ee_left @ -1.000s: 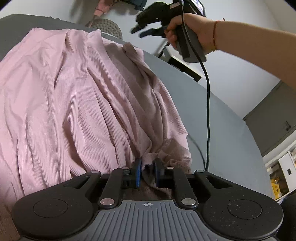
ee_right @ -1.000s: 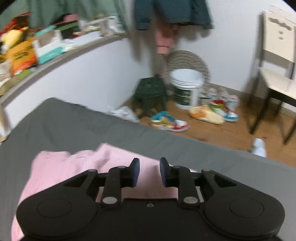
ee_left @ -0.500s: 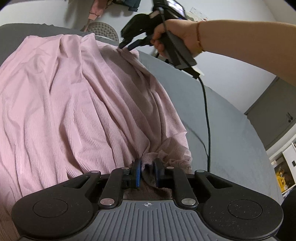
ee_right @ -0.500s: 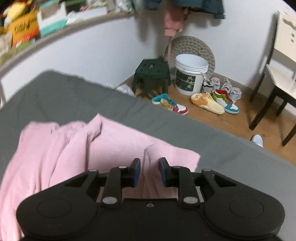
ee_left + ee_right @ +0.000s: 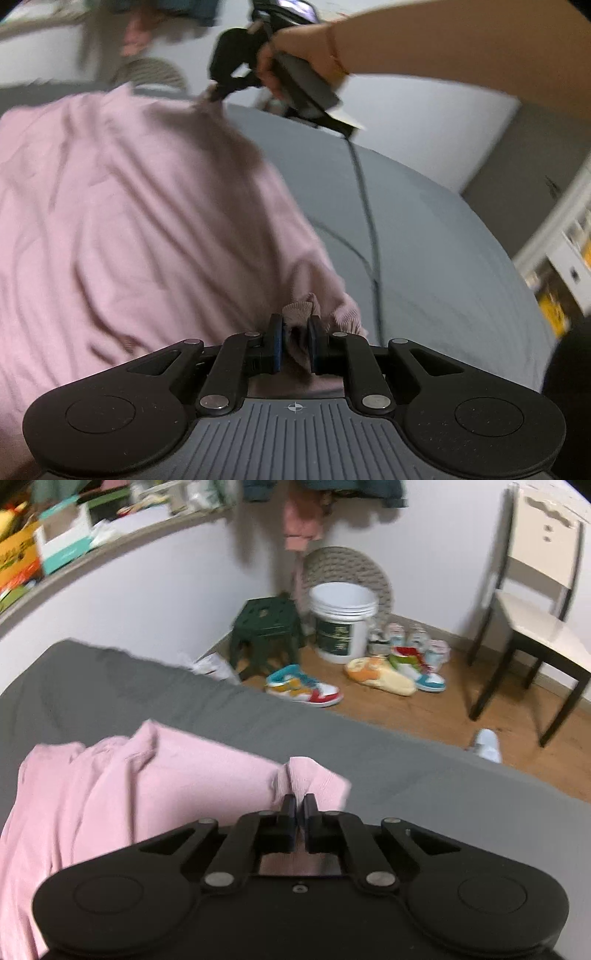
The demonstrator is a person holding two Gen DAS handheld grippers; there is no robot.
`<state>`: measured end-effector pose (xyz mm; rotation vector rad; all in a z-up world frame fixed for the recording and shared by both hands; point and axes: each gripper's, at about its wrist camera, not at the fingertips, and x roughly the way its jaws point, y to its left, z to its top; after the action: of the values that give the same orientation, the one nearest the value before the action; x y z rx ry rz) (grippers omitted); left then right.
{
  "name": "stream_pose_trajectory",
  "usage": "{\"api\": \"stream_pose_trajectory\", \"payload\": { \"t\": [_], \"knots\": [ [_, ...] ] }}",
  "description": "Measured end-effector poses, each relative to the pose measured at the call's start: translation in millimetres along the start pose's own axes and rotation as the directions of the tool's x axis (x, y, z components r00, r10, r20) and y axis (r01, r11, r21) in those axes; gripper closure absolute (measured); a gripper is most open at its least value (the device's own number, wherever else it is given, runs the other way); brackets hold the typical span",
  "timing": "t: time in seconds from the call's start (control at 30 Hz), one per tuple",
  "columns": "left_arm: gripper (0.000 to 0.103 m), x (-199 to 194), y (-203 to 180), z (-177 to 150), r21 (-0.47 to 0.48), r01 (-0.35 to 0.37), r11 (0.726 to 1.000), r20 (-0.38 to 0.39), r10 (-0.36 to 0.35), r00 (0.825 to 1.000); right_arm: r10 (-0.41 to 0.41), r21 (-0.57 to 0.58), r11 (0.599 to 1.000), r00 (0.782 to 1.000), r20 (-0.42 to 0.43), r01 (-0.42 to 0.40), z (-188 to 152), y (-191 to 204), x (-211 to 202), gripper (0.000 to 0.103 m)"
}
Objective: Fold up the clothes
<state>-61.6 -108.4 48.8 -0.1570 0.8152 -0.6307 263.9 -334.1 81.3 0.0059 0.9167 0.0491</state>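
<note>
A pink ribbed garment (image 5: 129, 206) lies spread over a grey bed (image 5: 424, 236). My left gripper (image 5: 294, 334) is shut on a bunched edge of the pink garment at its near right corner. In the left wrist view a person's hand holds my right gripper (image 5: 221, 88), which pinches the garment's far corner. From the right wrist view my right gripper (image 5: 299, 806) is shut on a fold of the pink garment (image 5: 147, 775), and the cloth peaks up just ahead of its fingers.
The grey bed (image 5: 424, 775) ends at a wooden floor with several shoes (image 5: 303, 686), a white bucket (image 5: 341, 627), a dark green stool (image 5: 267, 627) and a chair (image 5: 535, 602). A black cable (image 5: 369, 221) trails across the bed. A cluttered shelf (image 5: 55, 546) runs along the left wall.
My right gripper came down onto the garment's far corner and shut on it. My left gripper kept its hold on the near corner.
</note>
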Motion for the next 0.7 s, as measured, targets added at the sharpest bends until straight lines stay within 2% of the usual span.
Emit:
{"api": "stream_pose_trajectory", "payload": {
  "t": [0.1,0.2,0.37,0.53,0.57,0.7],
  "knots": [
    [0.09,0.8,-11.0,-4.1,0.036,0.049,0.998,-0.018,-0.048,0.999,-0.059,0.039,0.998,0.998,0.003,0.059,-1.5,-34.3,-16.7,0.098],
    [0.09,-1.5,-16.5,-3.8,0.04,0.131,0.991,-0.015,-0.131,0.991,-0.123,0.072,0.99,0.992,0.001,0.122,-7.0,-65.8,-26.4,0.098],
    [0.09,-3.3,-22.7,-3.3,0.073,0.226,0.971,-0.023,-0.225,0.974,-0.159,0.134,0.978,0.987,-0.025,0.161,-21.5,-97.9,-8.3,0.098],
    [0.09,9.8,-9.7,0.0,0.048,0.23,0.972,-0.085,-0.226,0.97,-0.192,0.136,0.971,0.98,-0.055,0.197,-35.3,-111.1,20.7,0.098],
    [0.09,11.7,-7.1,1.0,0.041,0.236,0.971,-0.09,-0.232,0.969,-0.178,0.148,0.972,0.983,-0.053,0.184,-34.8,-113.9,21.5,0.099],
    [0.09,7.9,-8.3,4.3,0.067,0.3,0.952,-0.025,-0.299,0.954,-0.188,0.149,0.971,0.982,-0.02,0.189,-24.8,-129.6,15.8,0.099]
  ]
}}
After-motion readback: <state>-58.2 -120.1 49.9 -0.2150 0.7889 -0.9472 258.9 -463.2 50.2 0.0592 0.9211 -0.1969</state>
